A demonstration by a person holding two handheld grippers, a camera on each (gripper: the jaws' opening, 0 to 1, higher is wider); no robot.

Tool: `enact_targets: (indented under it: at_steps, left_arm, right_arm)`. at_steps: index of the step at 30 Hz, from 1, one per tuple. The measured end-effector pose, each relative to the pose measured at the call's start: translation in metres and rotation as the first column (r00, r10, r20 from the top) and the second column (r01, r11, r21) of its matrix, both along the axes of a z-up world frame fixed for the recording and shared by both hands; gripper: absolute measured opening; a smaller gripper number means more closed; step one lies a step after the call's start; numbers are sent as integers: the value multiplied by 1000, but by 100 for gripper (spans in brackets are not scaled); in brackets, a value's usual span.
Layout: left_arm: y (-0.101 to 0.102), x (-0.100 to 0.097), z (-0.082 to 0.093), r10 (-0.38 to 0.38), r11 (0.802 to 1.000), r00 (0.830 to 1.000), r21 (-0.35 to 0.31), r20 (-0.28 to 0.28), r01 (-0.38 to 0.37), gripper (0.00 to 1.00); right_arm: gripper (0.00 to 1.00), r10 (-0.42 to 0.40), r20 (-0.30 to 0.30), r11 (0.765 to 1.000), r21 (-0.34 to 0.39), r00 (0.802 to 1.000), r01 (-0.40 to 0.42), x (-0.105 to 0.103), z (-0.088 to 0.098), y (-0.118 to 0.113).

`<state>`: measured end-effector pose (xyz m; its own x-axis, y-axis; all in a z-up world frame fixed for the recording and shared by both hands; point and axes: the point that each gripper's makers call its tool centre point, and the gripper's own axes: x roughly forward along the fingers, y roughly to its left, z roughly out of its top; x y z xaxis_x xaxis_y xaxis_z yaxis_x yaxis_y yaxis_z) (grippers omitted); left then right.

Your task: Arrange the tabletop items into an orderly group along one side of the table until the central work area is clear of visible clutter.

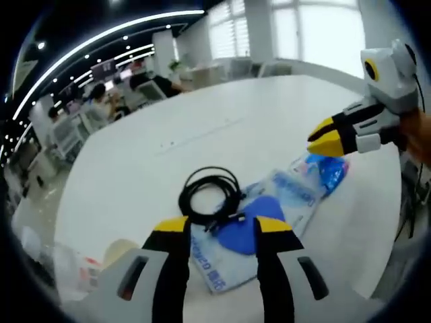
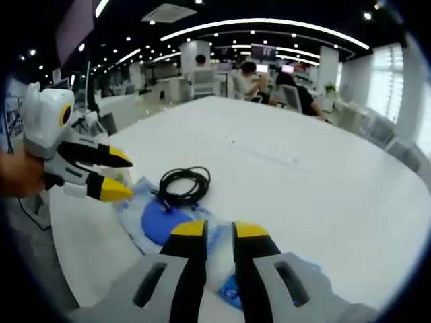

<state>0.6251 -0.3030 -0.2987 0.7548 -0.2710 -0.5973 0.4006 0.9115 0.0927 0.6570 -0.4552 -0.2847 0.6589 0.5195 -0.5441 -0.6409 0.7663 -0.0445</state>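
A coiled black cable [image 1: 210,192] lies on the white table [image 1: 202,114], just ahead of my left gripper [image 1: 222,226], which is open with nothing between its jaws. Beside the coil lies a flat blue-and-white plastic packet [image 1: 286,195] with a round blue patch [image 1: 239,232], and a crumpled blue bag [image 1: 328,171] lies past it. My right gripper [image 1: 328,137] hovers above that bag. In the right gripper view the cable [image 2: 183,183] and packet [image 2: 158,217] lie ahead of the right gripper [image 2: 219,230], whose jaws stand a narrow gap apart. The left gripper [image 2: 120,175] hangs open over the packet's left end.
A beige round object [image 1: 118,252] and a clear plastic wrapper [image 1: 71,269] sit near the table's edge at lower left. The table's far part [image 2: 303,175] is bare white. Desks, chairs and seated people [image 2: 296,91] fill the office beyond.
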Motion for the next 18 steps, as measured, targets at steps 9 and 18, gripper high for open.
enact_targets:
  at_steps: [9, 18]
  left_arm:
    - [5, -20, 31, -38, 998, 997, -42, 68, 41, 38]
    - [8, -45, 46, -61, 995, 994, -78, 95, 69, 40]
  right_arm:
    - [21, -9, 53, 1000, 30, 999, 7, -12, 28, -1]
    - [23, 3, 79, 999, 45, 997, -7, -30, 42, 5]
